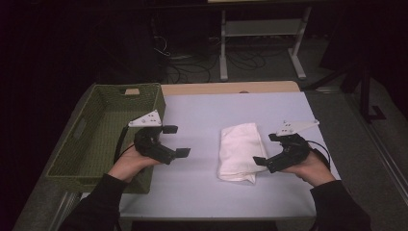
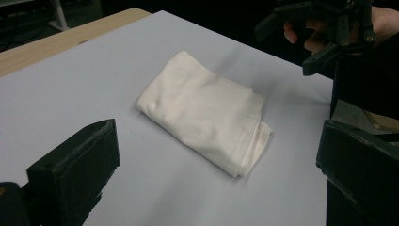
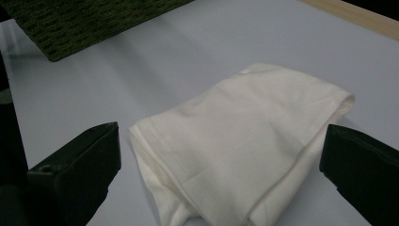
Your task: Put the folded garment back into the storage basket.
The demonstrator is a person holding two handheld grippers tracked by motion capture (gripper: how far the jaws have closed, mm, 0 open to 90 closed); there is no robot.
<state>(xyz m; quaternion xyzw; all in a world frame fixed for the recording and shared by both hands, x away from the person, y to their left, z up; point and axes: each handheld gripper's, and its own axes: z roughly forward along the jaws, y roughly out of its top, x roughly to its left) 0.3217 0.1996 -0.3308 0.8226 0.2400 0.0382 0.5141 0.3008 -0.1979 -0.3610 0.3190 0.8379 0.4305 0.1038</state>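
My right tongs (image 1: pixel 268 150) sit wide open just beside the folded white cloth towel (image 1: pixel 238 151), left tongs (image 1: pixel 176 141) open too but farther off.

Green basket (image 1: pixel 96 139) walls off left table edge, just behind left gripper (image 1: pixel 179 141). Folded white towel (image 1: pixel 238 151) lies mid-mat, only obstacle between grippers. Right gripper (image 1: pixel 265 149) at towel's right edge. Bare mat (image 1: pixel 202 110) elsewhere gives free passage.
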